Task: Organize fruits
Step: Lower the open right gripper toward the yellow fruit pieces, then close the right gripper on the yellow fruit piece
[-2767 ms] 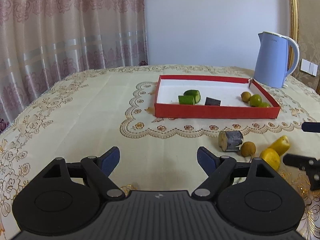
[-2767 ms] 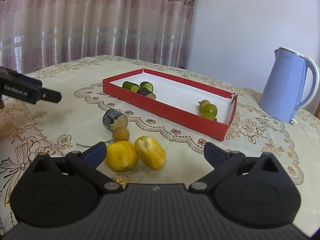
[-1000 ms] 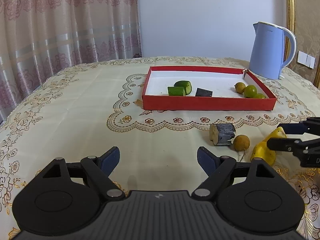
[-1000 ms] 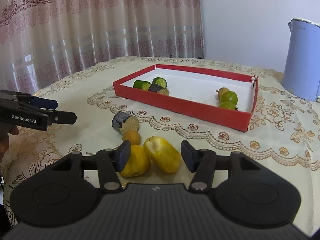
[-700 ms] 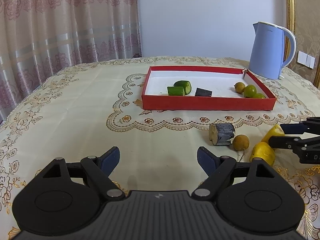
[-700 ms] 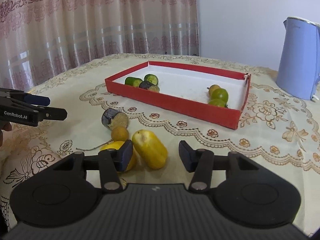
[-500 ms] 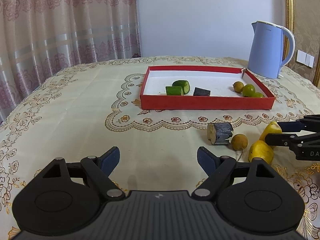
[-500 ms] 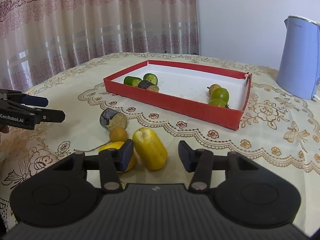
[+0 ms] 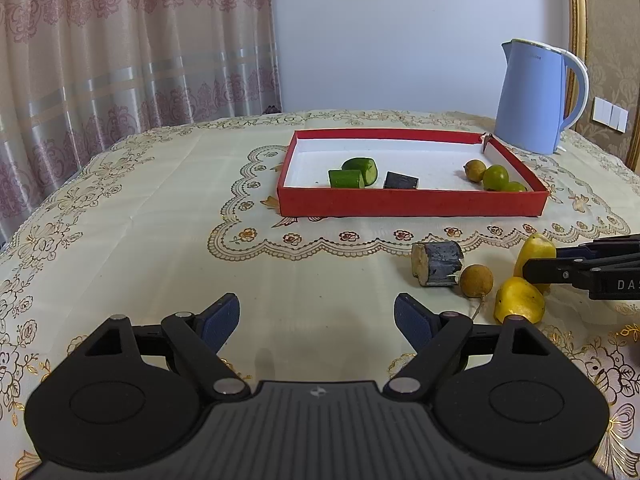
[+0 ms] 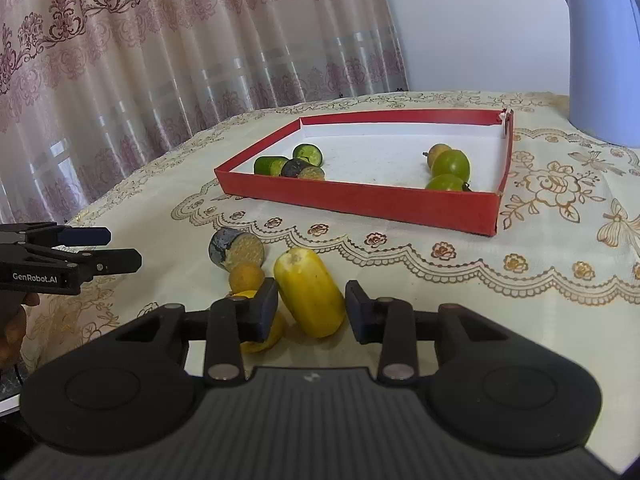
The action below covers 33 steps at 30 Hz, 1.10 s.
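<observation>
Two tools: left tool wide, holding nothing; right tool narrowed around yellow fruit, gap remaining
worktop: cream embroidered cloth
tray: red, holds greens
room: curtain, kettle

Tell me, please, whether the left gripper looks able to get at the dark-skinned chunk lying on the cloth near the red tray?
Probably yes. The left gripper is open over bare cloth, and the dark-skinned chunk lies ahead to its right with nothing between. The small brown fruit sits close beside it, so the fingers might nudge that.
</observation>
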Available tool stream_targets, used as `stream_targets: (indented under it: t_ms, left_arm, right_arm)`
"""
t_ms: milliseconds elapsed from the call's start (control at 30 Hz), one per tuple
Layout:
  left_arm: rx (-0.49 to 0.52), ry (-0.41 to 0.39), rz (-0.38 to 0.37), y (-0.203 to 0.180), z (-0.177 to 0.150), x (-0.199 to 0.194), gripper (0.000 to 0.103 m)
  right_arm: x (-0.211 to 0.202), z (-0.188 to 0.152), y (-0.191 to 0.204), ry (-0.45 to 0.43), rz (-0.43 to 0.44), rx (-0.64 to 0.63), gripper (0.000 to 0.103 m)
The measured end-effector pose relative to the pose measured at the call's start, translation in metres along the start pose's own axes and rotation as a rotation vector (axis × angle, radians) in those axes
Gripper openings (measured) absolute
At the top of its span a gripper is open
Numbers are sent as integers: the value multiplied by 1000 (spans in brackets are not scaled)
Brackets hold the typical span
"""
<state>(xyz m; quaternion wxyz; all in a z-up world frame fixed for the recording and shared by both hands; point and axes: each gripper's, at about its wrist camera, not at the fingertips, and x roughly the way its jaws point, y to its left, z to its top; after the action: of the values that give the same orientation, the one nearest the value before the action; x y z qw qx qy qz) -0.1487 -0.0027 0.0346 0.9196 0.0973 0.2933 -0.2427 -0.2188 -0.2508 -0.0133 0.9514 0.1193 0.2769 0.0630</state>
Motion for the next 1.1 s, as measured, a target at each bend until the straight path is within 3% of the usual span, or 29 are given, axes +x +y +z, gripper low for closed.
stream_targets:
  t_ms: [333,500,733,800,933,1000,1100]
  left_arm:
    - [9,5,0,-3,0,1,85]
    - [7,6,-5,-4,-1,1,85]
    - [4,20,2,-1,-1,7,85]
    - [6,23,0,-2,-1,8,85]
    - [11,21,-4,-5,0,9,85]
    - [9,22,-1,-4,0,9,85]
    - [8,24,2,-5,1,11,85]
  right_arm:
    - [0,1,-2,6,-1,8,28]
    - [19,12,1,78,12,-50,33]
    - [36,22,4,86,23,-68,33]
    - [40,26,2,83,29,-45,41]
    - [49,31,2,78,25,-38,45]
    - [50,31,2,77,15,-36,32]
    - [49,30,1,73,23,-28,29]
